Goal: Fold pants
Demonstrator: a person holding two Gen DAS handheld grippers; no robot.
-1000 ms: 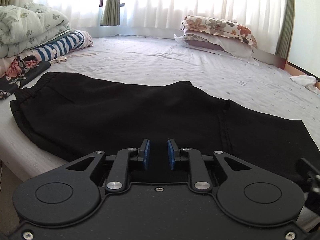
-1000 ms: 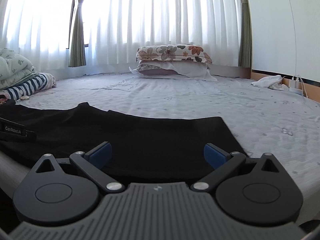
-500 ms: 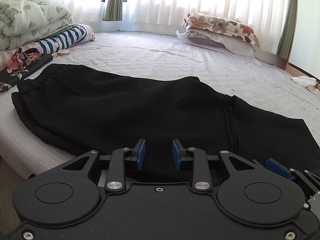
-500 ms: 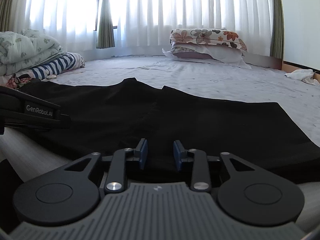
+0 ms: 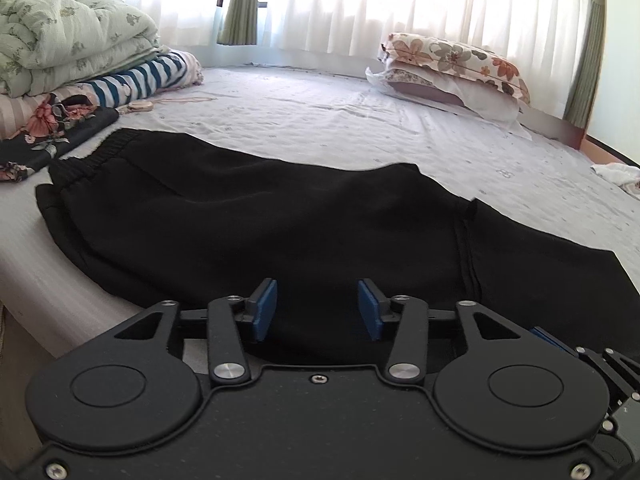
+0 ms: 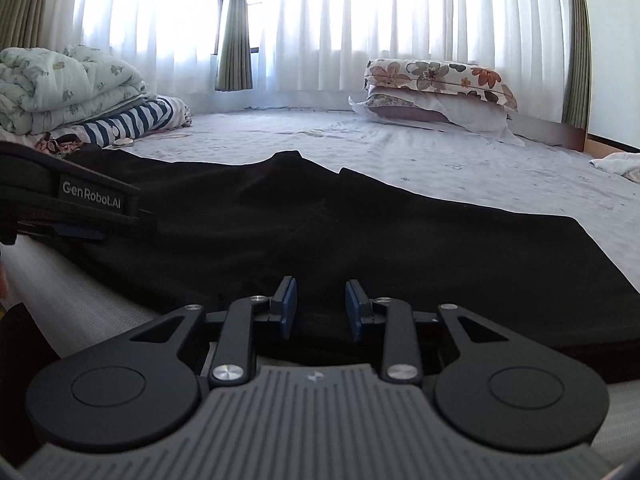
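Black pants (image 5: 280, 232) flat on bed (image 5: 360, 120). Left claw (image 5: 317, 309) opening, empty; right claw (image 6: 317, 307) narrow, grip unclear. Pinch both layers at near edge.

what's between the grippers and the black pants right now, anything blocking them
Nothing visible blocks either one. The black pants lie flat on the bed, and their near edge already sits between the pads of both the left gripper and the right gripper. The left jaws are opening. The folded bedding and pillows lie well clear.
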